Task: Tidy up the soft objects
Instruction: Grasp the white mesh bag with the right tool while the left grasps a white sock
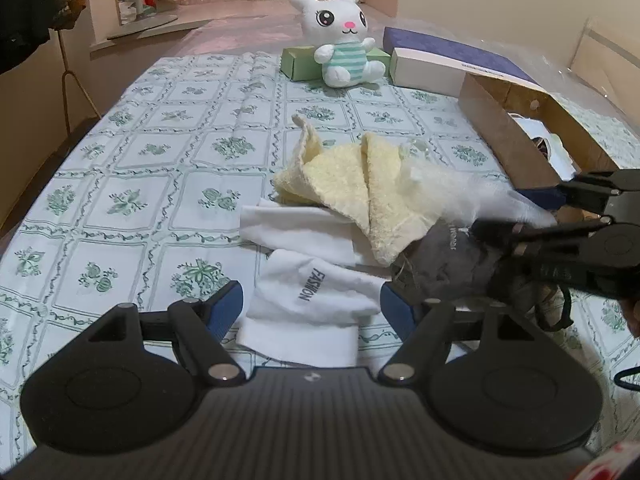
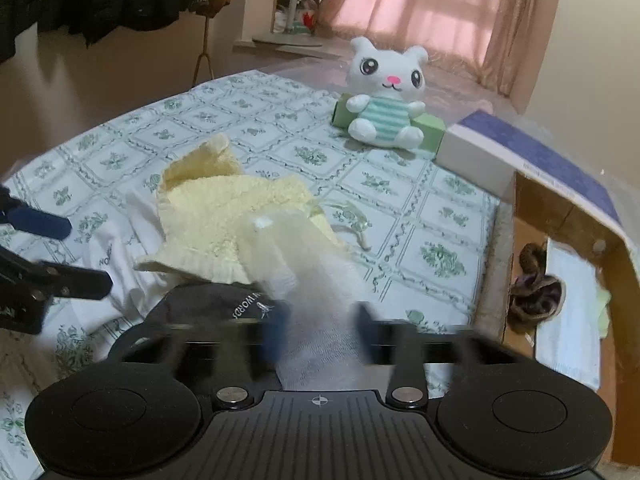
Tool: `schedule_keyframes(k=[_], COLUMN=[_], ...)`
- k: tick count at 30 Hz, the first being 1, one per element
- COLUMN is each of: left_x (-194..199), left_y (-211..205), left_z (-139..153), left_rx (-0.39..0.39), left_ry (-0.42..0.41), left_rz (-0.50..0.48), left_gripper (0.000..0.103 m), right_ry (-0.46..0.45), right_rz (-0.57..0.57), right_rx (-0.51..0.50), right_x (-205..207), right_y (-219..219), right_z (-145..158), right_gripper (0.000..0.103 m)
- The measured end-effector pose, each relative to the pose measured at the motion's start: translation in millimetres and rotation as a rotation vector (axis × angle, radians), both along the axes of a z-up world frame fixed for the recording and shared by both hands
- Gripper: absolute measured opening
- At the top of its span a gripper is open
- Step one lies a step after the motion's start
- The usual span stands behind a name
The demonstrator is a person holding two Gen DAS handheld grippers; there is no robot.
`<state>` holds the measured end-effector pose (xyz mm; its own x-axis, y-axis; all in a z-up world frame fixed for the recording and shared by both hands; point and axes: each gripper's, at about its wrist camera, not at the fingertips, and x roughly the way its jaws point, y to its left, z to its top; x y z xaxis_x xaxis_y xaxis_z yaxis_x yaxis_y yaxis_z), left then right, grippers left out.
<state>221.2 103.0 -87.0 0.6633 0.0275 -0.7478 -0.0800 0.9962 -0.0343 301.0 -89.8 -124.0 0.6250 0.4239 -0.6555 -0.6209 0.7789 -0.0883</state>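
A sheer white cloth (image 2: 316,280), blurred in the right wrist view, lies between the pads of my right gripper (image 2: 320,332), which pinch its near end; the rest of it trails forward over the yellow towel (image 2: 208,216). No earlier view is at hand, so I report only this grip. From the left wrist view the same cloth (image 1: 460,188) stretches from the right gripper (image 1: 532,212) across the yellow towel (image 1: 352,188), at the right side of the pile. Beneath the towel's near edge sits a dark grey garment with printed lettering (image 1: 444,256), and to its left lie a flat white cloth (image 1: 296,228) and a folded white sock marked FASHION (image 1: 316,300). My left gripper (image 1: 312,308) stands with its jaws wide apart, one blue pad (image 1: 226,308) on each side of that sock, neither pressing on it. The pile rests on a green-and-white floral tablecloth (image 1: 140,160). Right of the pile stands an open cardboard box (image 1: 504,132) holding a dark bundled item (image 2: 536,284) and light fabric. Farther back, a white plush rabbit in a striped shirt (image 1: 340,36) sits against green boxes (image 1: 298,62), beside a white box with a purple lid (image 1: 436,60).
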Motion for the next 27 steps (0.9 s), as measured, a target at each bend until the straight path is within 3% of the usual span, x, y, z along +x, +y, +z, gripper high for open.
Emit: schedule_keyframes(k=[2,11,13,14,16,17,22,27], left_x=[1.6,21.1,24.8,25.5,25.9,24.8,5.2,-40.5], left_y=[-0.3,-5.6,-6.7,-6.5,-4.0,-1.7,13.6,20.0], left_z=[-5.3,-32.3,-34.9,-34.6,-32.9,-31.7,-19.6,7.6], left_rx=[-0.005,-0.006,0.012,0.015,0.006,0.001,-0.026,0.013], left_ry=[0.009,0.04,0.019,0.007,-0.007,-0.012,-0.021,-0.04], left_rz=[-0.005,0.019,0.031,0.034,0.038,0.046,0.063,0.038], left_gripper=[0.074,0.073,0.065,0.05,0.034,0.009,0.007,0.007], right_ry=[0.006,0.015,0.023,0.027,0.03,0.035,0.07,0.092], right_rz=[-0.022,-0.149,-0.177,-0.191,-0.218,-0.232,-0.276,-0.285], right_rx=[0.044,0.238,0.266,0.279,0.301,0.313,0.358,0.375], right_x=[0.2,-10.6,-15.3,-17.7,-23.5,-25.9,-41.3,-63.7], right_y=[-7.7,-49.5,-60.3,-66.4,-77.2,-82.9,-106.3,-121.8], right_z=[2.7,36.0,42.1,44.6,49.3,51.4,57.7,60.8], right_gripper=[0.006,0.003,0.003,0.003,0.003,0.003,0.003,0.003])
